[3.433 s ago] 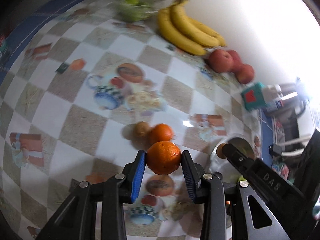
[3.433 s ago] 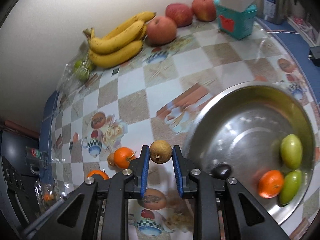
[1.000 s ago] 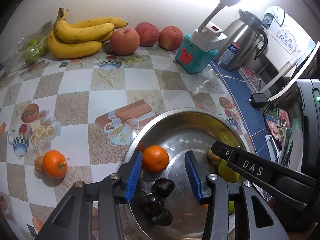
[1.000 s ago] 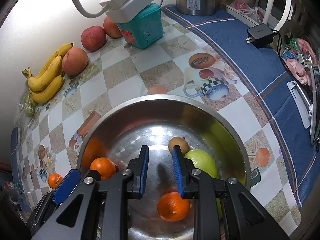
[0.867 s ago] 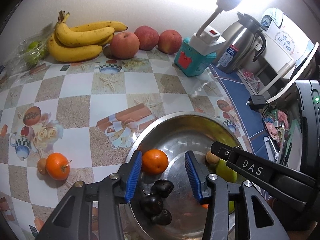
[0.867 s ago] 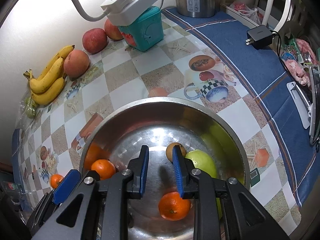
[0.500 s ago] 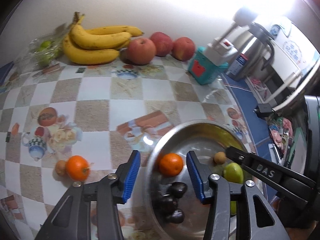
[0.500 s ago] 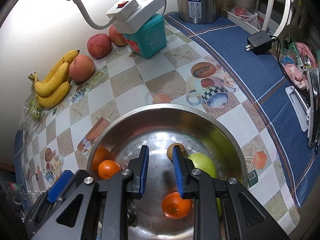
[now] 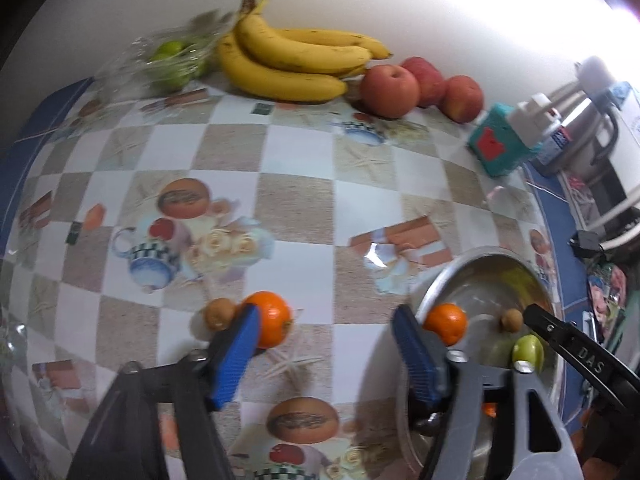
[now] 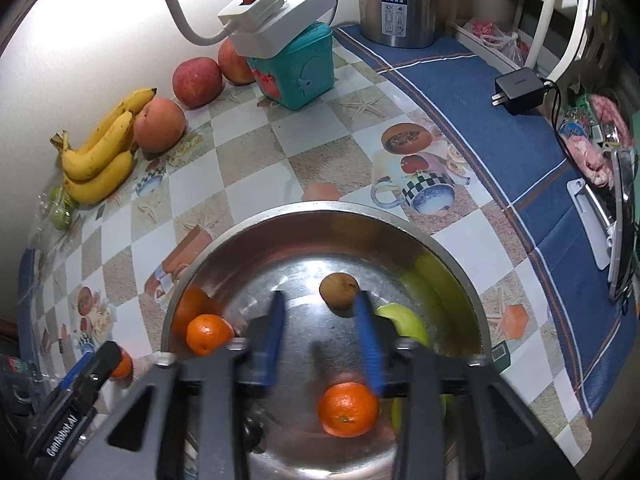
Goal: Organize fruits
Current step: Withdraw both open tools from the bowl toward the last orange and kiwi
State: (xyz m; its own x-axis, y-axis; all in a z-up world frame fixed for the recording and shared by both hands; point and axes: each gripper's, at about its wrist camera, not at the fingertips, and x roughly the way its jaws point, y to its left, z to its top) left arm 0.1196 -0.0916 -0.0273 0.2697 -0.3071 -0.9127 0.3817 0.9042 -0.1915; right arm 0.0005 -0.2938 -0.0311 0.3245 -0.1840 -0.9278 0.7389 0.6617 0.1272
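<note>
Beyond your left gripper [image 9: 324, 344], whose empty jaws are opening, a tangerine [image 9: 272, 324] and small brown fruit [image 9: 219, 314] touch on the tablecloth, so a careless closing could knock one away, while your right gripper [image 10: 318, 332] opens empty over the steel bowl [image 10: 280, 216].

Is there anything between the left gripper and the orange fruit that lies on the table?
Nothing visible does. The left gripper, jaws opening and empty, hangs beside the round orange fruit; the small brown fruit sits on its far side.
</note>
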